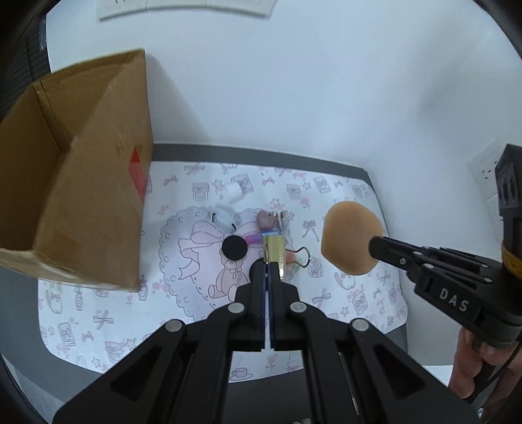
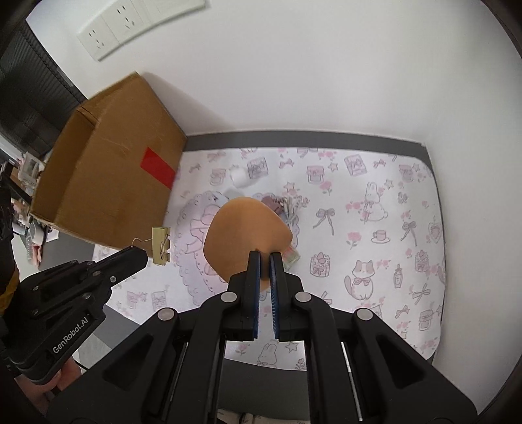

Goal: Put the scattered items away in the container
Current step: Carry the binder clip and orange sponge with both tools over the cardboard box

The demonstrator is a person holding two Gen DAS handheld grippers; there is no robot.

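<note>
My left gripper (image 1: 268, 266) is shut on a gold binder clip (image 1: 274, 251) and holds it above the pile of small items; the same gold binder clip (image 2: 161, 245) hangs by its wire handle from the left gripper (image 2: 138, 256) in the right wrist view. My right gripper (image 2: 265, 258) is shut on the edge of a tan makeup sponge (image 2: 246, 230), lifted off the mat. That tan makeup sponge (image 1: 350, 238) shows at the tip of the right gripper (image 1: 375, 248). The open cardboard box (image 1: 91, 195) stands at the left, also seen as the cardboard box (image 2: 107, 176).
On the patterned mat (image 1: 359, 293) lie a black round disc (image 1: 234, 247), a white case (image 1: 222, 218), a white cap (image 1: 233, 191), a pink heart-shaped piece (image 1: 266, 220) and another binder clip (image 1: 301, 257). A white wall is behind; wall sockets (image 2: 107, 29) are up left.
</note>
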